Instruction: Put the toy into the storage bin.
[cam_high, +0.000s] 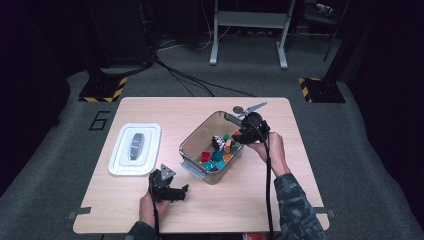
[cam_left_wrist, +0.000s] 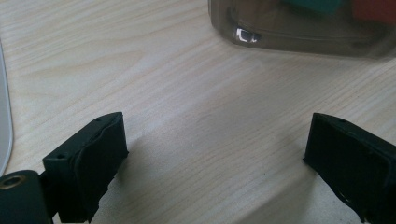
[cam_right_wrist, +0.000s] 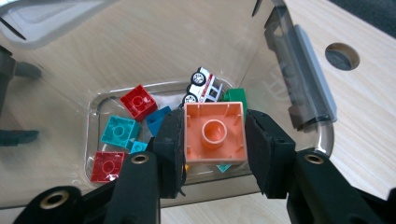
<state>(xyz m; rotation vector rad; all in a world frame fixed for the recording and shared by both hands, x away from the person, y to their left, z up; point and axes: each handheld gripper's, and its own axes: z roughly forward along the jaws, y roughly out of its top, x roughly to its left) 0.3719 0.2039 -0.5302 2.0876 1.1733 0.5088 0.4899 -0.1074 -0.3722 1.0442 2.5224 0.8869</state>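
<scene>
My right gripper (cam_right_wrist: 215, 135) is shut on an orange brick (cam_right_wrist: 215, 132), its hollow underside facing the camera, held over the clear plastic bin (cam_right_wrist: 299, 79). In the high view that gripper (cam_high: 239, 136) hangs above the bin's right rim (cam_high: 200, 130), with the orange brick (cam_high: 228, 145) at its tip. Inside the bin lie red bricks (cam_right_wrist: 138, 101), teal bricks (cam_right_wrist: 120, 131), a green brick (cam_right_wrist: 235, 95) and a small white toy car (cam_right_wrist: 204, 86). My left gripper (cam_left_wrist: 215, 154) stands open over bare table, nothing between its jaws; in the high view it (cam_high: 181, 192) rests near the front edge, left of the bin.
A white lid or tray (cam_high: 135, 149) with a grey piece on it lies at the table's left. The bin's near corner (cam_left_wrist: 299, 37) rises just ahead of the left gripper. A round hole (cam_right_wrist: 342, 56) pierces the table beyond the bin.
</scene>
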